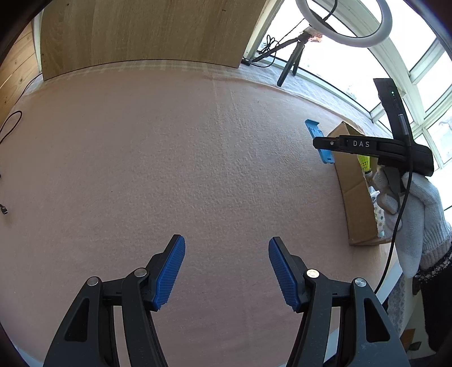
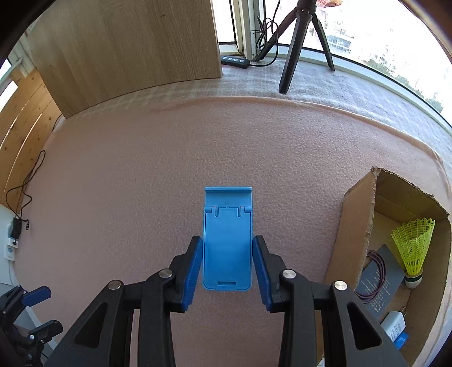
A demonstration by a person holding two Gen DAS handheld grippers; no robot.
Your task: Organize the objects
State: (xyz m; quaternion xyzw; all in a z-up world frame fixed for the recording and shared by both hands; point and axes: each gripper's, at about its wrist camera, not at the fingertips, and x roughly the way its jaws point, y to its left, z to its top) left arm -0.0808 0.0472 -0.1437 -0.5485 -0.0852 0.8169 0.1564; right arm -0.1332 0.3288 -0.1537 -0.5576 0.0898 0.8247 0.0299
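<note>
A light blue folding phone stand (image 2: 227, 242) lies flat on the pink felt table (image 2: 197, 155). My right gripper (image 2: 227, 245) has its blue pads on both sides of the stand, closed onto its edges. In the left wrist view the stand (image 1: 317, 135) shows beside an open cardboard box (image 1: 356, 197), under the right gripper's black body. My left gripper (image 1: 226, 245) is open and empty above bare felt. The box (image 2: 356, 220) holds a yellow shuttlecock (image 2: 414, 248), a dark card with a coiled cord (image 2: 377, 278) and a white charger (image 2: 394, 327).
A wooden panel (image 2: 135, 45) stands at the back left. A black tripod (image 2: 296, 48) with a ring light (image 1: 344, 22) and a cable remote (image 2: 234, 59) stand by the window. Cables (image 2: 25, 183) lie at the left edge. A white-gloved hand (image 1: 415, 214) holds the right gripper.
</note>
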